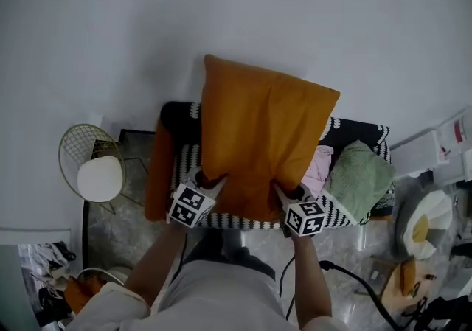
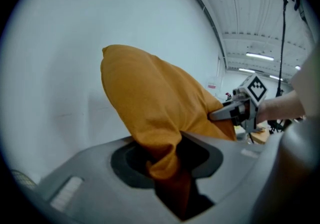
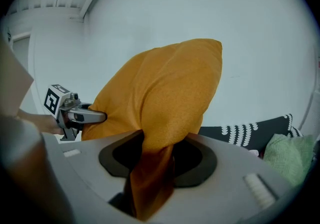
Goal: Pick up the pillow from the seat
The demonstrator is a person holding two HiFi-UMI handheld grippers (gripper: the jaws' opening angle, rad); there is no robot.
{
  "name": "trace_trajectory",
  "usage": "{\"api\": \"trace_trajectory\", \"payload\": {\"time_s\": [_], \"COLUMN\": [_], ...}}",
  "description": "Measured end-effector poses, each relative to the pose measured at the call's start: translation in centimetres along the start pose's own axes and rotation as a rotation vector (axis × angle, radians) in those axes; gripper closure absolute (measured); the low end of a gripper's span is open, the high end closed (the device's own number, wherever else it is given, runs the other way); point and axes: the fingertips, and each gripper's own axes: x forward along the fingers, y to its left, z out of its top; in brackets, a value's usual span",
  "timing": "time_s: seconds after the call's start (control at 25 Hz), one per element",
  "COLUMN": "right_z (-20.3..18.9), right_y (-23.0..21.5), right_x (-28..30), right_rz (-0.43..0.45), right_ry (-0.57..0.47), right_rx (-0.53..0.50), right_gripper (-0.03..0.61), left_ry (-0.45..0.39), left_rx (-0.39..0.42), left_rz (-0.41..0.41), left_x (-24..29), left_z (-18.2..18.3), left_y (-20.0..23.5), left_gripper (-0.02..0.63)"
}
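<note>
Arms reach forward; left gripper and right gripper each clamp a pillow corner. Only head view shows the cable.

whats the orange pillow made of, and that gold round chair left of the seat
Orange pillow: looks like matte woven cloth over soft filling; a fine weave grain shows up close and the pinched corners bunch into folds. Gold chair: seemingly thin metal wire with a brassy finish, an open see-through grid.
</note>
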Motion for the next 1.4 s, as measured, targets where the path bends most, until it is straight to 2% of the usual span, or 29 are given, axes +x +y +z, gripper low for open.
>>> {"api": "trace_trajectory", "payload": {"time_s": [0.36,0.64,0.84,1.08,1.4], "right_z": [0.0,-0.6,-1.0,-1.1,-1.5], "right_y": [1.1,1.8,2.8,4.1,6.9], "right_x": [-7.9,-14.8,-19.0,-21.3,-22.1], "right_rz": [0.056,0.092,0.108,0.127,0.133], "right_ry": [-0.048,-0.085,-0.112,-0.146,-0.157], "right_rx": [-0.054,-0.065,-0.113,-0.163,-0.195], "right_gripper": [0.396,0.393,0.393,0.393,0.390], "left_ry": [-0.068,-0.114,-0.150,-0.202,-0.229], "left_rx": [0.009,0.026,0.013,0.023,0.031], "left_rz": [0.098,0.148,0.167,0.213,0.230], "left_x": [-4.6,-7.8,-9.9,-12.2,-15.2], "left_z": [1.6,2.5,2.5,2.3,1.9], "left_y": [-7.9,-14.6,-18.4,-20.5,-20.8], "left_gripper": [0.473,0.471,0.471,0.471,0.469]}}
